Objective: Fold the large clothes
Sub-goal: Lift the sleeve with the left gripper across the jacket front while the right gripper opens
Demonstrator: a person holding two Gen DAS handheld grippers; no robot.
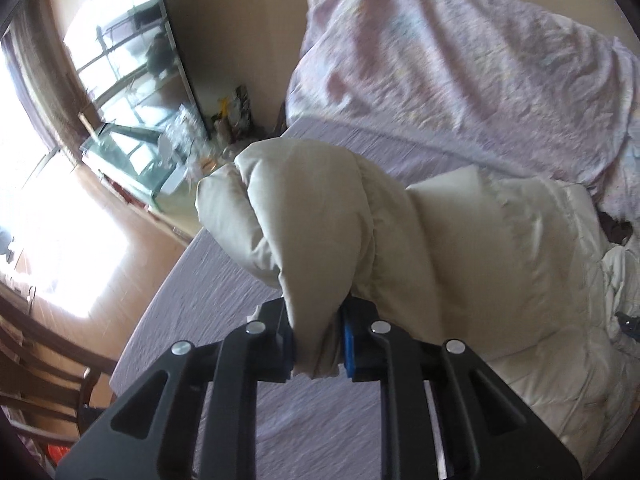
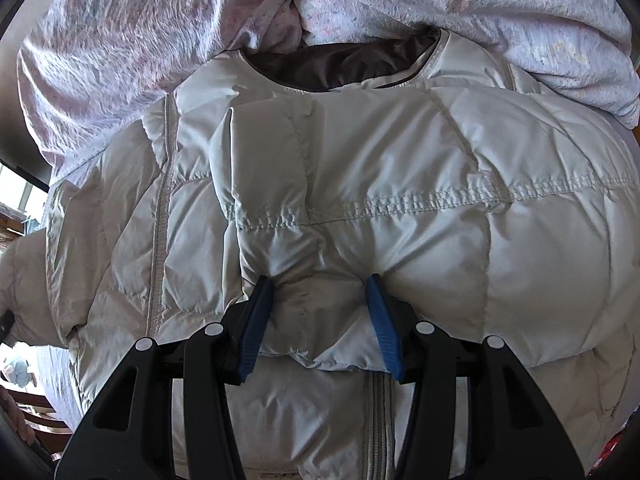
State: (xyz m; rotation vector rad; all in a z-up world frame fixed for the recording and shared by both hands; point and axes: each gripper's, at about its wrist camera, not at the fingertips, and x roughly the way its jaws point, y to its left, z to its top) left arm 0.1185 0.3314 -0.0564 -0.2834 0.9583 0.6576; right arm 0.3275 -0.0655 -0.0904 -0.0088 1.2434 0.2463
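A puffy off-white down jacket [image 2: 420, 152] lies front-up on the bed, its dark-lined collar [image 2: 340, 64] at the far side and its zipper [image 2: 376, 420] near me. One sleeve [image 2: 280, 184] is folded across the chest. My right gripper [image 2: 319, 284] is shut on that sleeve's cuff end, the blue pads [image 2: 256, 320] pressing into the padding on both sides. In the left wrist view my left gripper [image 1: 318, 332] is shut on the other sleeve [image 1: 320, 208], which hangs lifted above the lilac sheet [image 1: 192, 304]. The jacket body [image 1: 540, 280] lies to its right.
A crumpled pink-lilac quilt [image 1: 460, 60] [image 2: 120, 40] is heaped along the far side of the jacket. Left of the bed are a wooden floor [image 1: 132, 248], a dark wooden chair [image 1: 40, 360], a glass cabinet [image 1: 132, 80] and clutter in the corner [image 1: 232, 116].
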